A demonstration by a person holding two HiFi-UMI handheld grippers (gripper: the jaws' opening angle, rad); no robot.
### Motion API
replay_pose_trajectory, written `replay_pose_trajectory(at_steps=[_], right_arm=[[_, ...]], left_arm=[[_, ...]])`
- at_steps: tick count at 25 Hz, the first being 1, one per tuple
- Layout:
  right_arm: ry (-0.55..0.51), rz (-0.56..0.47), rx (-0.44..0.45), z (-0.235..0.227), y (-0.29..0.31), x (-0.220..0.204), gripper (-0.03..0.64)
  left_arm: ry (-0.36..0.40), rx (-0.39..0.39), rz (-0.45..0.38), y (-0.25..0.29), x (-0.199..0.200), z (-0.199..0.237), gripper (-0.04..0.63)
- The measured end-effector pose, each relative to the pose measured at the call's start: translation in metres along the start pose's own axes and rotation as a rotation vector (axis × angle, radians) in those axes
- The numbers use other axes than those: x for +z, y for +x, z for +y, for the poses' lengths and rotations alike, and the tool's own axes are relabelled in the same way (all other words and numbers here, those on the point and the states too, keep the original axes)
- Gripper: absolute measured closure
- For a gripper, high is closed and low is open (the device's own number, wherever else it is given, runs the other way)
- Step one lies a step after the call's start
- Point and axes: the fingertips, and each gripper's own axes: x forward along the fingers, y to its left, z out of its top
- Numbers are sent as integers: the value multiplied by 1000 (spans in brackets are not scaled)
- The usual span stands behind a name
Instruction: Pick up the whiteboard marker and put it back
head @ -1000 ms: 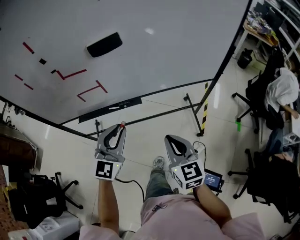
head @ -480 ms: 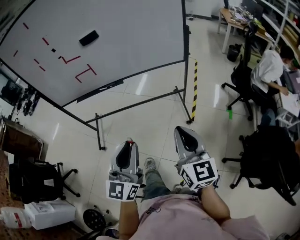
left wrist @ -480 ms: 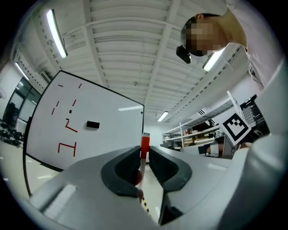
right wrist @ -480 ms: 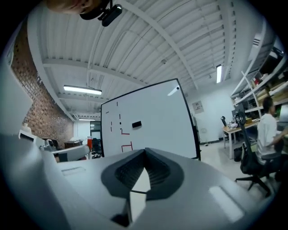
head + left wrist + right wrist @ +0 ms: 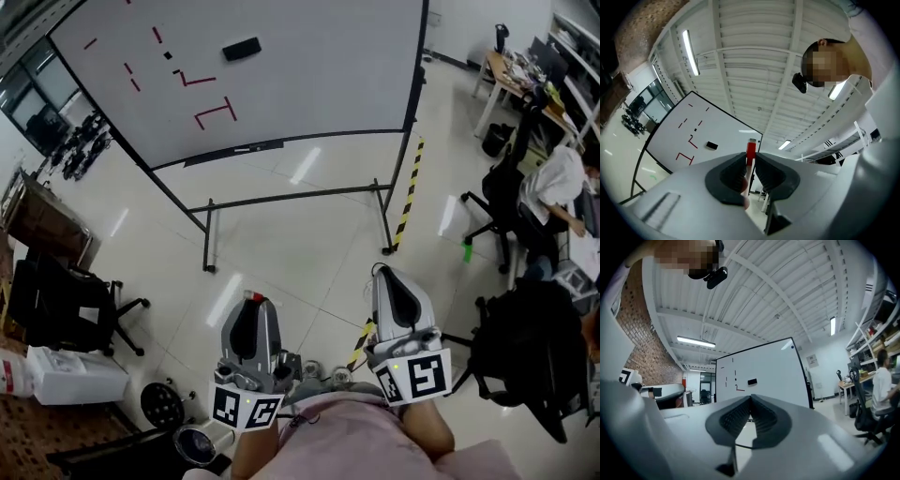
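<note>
Distance from the whiteboard (image 5: pixel 309 84) is what has changed. A second ago you stood right against it, with its dark tray (image 5: pixel 234 150) just beyond your grippers. Now the whole whiteboard and its stand sit well ahead of you across the floor, and both grippers are drawn in close to your body.

The marker (image 5: pixel 750 151) has come away from the whiteboard with you. Your left gripper (image 5: pixel 253 304) has its jaws clamped on the barrel, and the red cap sticks out past the tips, pointing toward the whiteboard. That grip looks the same as it did at the whiteboard. Your right gripper (image 5: pixel 386 274) has its jaws pressed together with nothing between them.

For the task, the pick-up half looks done: the marker is off the tray and firmly held. The put-back half is not, and you are now farther from the whiteboard than before, so you will likely have to walk back to the whiteboard and bring the left gripper down to its tray.
</note>
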Motion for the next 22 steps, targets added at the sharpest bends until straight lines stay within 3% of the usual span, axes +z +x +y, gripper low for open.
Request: replay_pose_trajectory(at_steps=[13, 18, 22], right_arm=[[-3, -44, 121, 86, -10, 11, 614], [-19, -56, 146, 106, -14, 18, 614], [-23, -57, 161, 117, -13, 20, 614]], left_arm=[[4, 31, -62, -62, 49, 9, 535], [-58, 22, -140, -79, 70, 13, 531], [-47, 26, -145, -86, 75, 18, 531]])
